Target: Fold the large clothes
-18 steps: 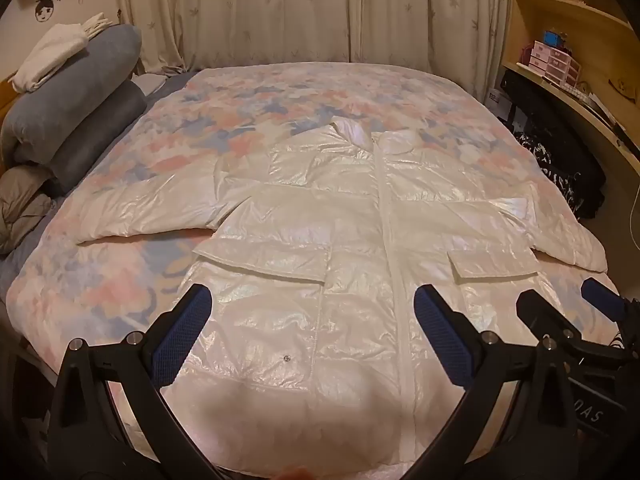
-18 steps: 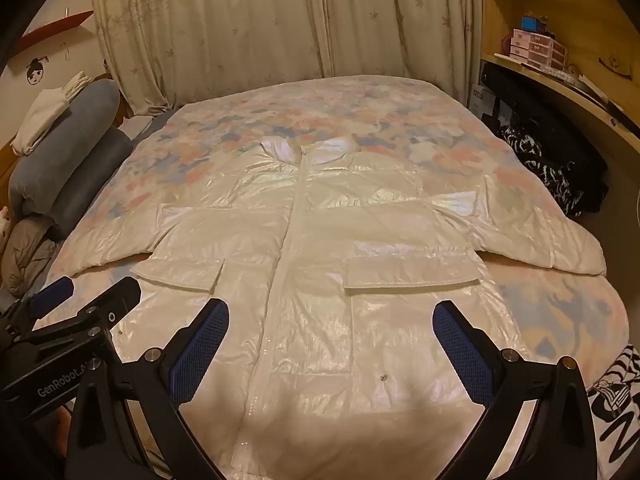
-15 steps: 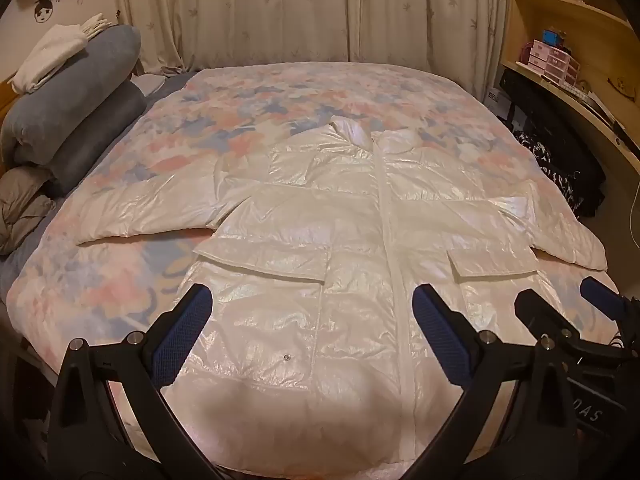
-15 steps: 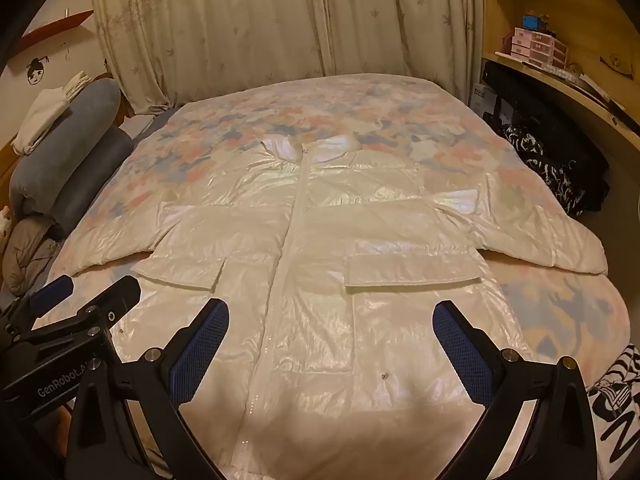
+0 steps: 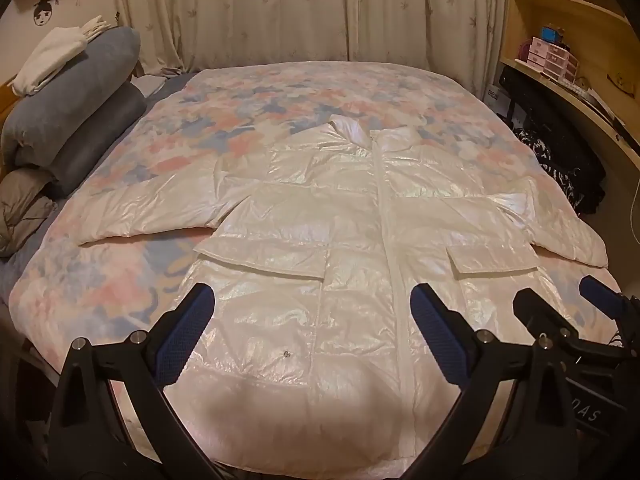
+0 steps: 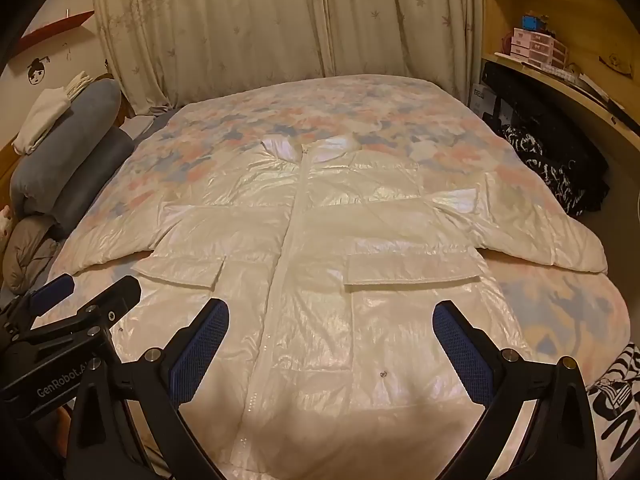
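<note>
Both grippers, left (image 5: pixel 306 332) and right (image 6: pixel 330 346), jaws spread, empty, over jacket (image 5: pixel 360 240) hem at 6 o'clock. Slick puffy shell: thin pinch may slip, fold skews.

Left gripper (image 5: pixel 310 312) and right gripper (image 6: pixel 332 330) both tilt downward, side by side, jaws spread wide with nothing between the blue pads (image 6: pixel 460 356); neither is gripping anything.

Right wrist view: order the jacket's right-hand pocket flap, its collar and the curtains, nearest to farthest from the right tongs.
1. Right-hand pocket flap of the shiny white puffer jacket, just beyond the open right tongs.
2. White collar, mid-bed.
3. Cream patterned curtains, behind the bed.
</note>
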Tool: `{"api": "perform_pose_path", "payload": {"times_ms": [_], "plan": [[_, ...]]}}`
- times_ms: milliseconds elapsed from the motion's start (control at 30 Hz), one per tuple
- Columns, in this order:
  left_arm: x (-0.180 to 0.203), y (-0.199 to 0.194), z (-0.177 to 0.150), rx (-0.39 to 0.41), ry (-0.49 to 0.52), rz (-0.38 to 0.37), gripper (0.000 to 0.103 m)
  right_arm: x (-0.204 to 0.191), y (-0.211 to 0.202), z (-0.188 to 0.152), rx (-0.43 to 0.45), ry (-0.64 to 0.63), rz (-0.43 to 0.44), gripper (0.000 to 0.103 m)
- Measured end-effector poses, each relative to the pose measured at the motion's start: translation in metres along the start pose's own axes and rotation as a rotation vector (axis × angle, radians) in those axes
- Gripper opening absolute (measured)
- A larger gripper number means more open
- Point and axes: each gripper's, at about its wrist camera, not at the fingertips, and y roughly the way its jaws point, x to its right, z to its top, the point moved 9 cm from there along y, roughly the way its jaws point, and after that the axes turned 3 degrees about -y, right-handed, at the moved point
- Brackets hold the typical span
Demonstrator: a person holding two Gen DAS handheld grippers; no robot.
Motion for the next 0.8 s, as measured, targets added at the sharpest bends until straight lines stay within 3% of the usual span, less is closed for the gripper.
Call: {"api": "perform_pose_path", "payload": {"times_ms": [800], "plan": [[0.0, -0.01, -0.004, 0.012, -0.009, -0.011, 0.097, -0.004, -0.018, -0.002, 0.021, -0.001, -0.005, 0.103]]}}
